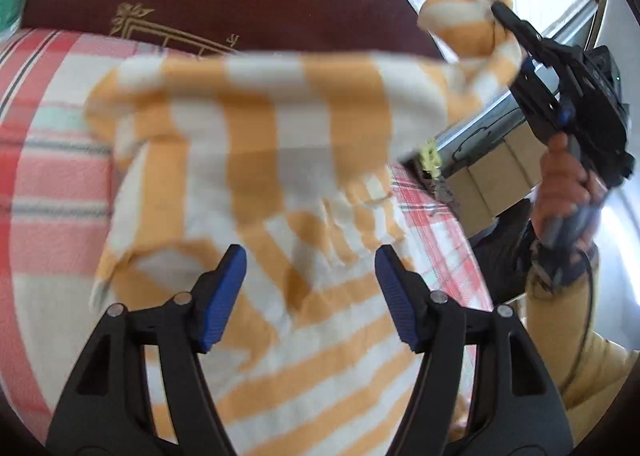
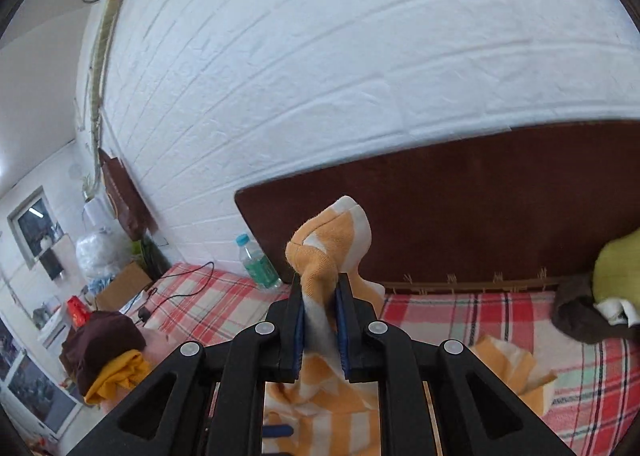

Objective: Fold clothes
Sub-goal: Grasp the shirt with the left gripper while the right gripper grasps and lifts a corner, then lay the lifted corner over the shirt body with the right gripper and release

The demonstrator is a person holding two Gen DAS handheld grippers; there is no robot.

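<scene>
An orange-and-white striped garment (image 1: 256, 159) hangs over a bed with a red plaid sheet (image 1: 48, 175). My right gripper (image 2: 320, 296) is shut on a bunched corner of the garment (image 2: 328, 244) and holds it up high. In the left wrist view that right gripper (image 1: 504, 15) is at the upper right, stretching the cloth upward. My left gripper (image 1: 310, 260) is open, its blue pads (image 1: 224, 296) just above the lower part of the garment, holding nothing.
A dark red headboard (image 2: 480, 207) stands behind the bed against a white brick wall. A water bottle (image 2: 256, 260), a cable, a cardboard box and a pile of brown and yellow clothes (image 2: 108, 348) lie at the left. More clothes (image 2: 600, 296) lie at the right.
</scene>
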